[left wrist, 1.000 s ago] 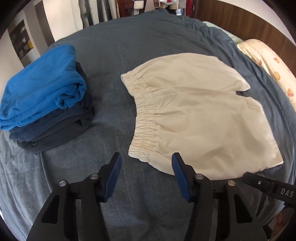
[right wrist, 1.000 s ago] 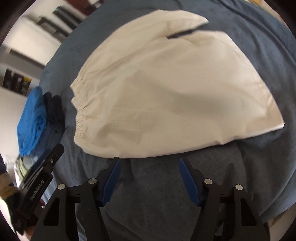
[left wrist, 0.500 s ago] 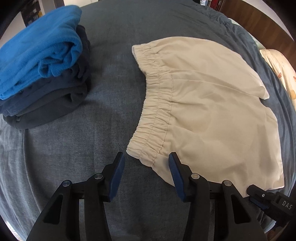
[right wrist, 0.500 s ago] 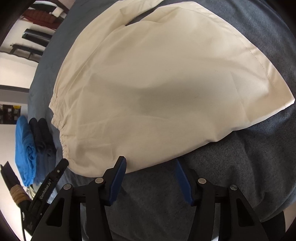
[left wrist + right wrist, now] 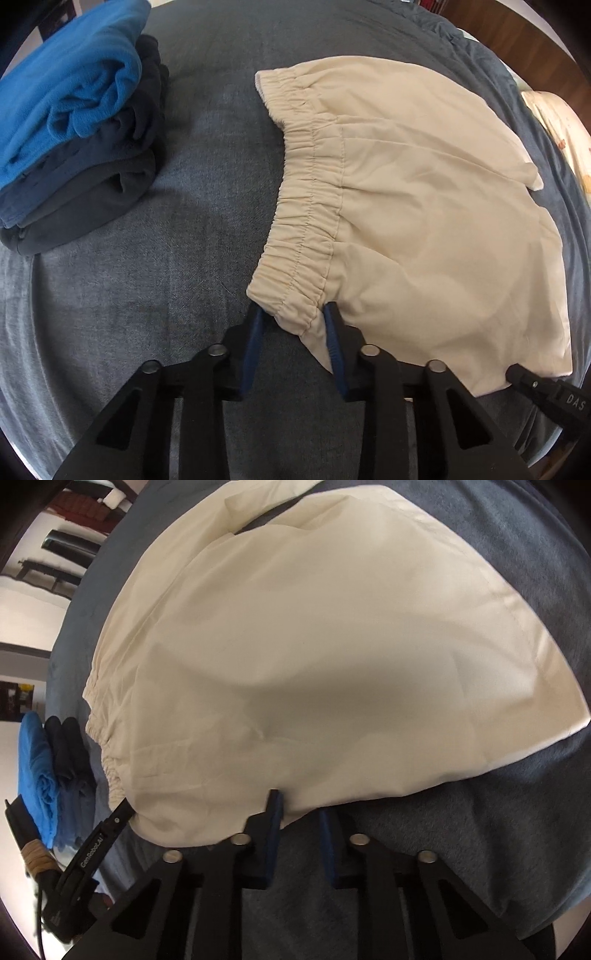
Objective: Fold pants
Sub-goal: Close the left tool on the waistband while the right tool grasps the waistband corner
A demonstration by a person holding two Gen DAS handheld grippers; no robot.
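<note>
Shorts [image 5: 424, 206] lie flat, waistband toward the clothes pile [image 5: 74, 110]; my left gripper [image 5: 293, 314] and right gripper [image 5: 297, 808] are closing on their near edge.

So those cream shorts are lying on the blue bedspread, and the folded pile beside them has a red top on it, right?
Not quite. The left wrist view shows the top of the folded pile is blue, not red. The cream shorts do lie on the blue bedspread.

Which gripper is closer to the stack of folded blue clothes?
Left. The left gripper is at the shorts' waistband corner, facing the stack; the right gripper is farther along the shorts' near edge.
</note>
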